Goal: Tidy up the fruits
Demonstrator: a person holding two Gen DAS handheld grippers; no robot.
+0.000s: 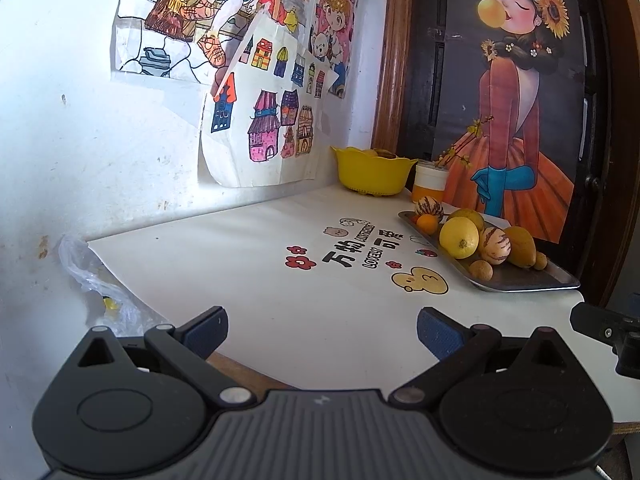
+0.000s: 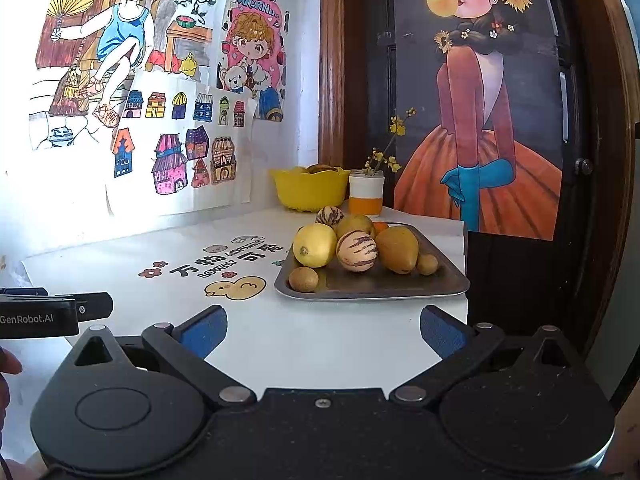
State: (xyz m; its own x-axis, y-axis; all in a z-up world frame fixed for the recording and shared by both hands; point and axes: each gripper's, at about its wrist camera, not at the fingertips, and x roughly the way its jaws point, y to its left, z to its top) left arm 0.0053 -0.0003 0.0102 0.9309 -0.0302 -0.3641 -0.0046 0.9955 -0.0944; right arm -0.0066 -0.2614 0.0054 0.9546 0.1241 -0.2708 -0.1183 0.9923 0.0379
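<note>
Holding fruits [image 2: 356, 250]: metal tray [image 2: 448, 282]; yellow bowl [image 2: 308, 192]

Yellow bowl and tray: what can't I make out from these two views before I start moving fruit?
- Bowl contents: both views, its rim hides all but some fruit tops.
- Orange: right view, mostly behind other fruit on the tray.
- Tray's far end: right view, covered by the fruit pile.
- Plastic bag: left view, contents blurred.

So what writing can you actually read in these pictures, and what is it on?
"GenRobot.AI": on the left gripper, seen from the right wrist view.
"万物可爱": on the white table mat.
"LOVELY": same mat, below the characters.
"MORNI...": on the pink girl-and-bear drawing; the end is cut off.
Small arched word on the mat: too blurred to read.
</note>
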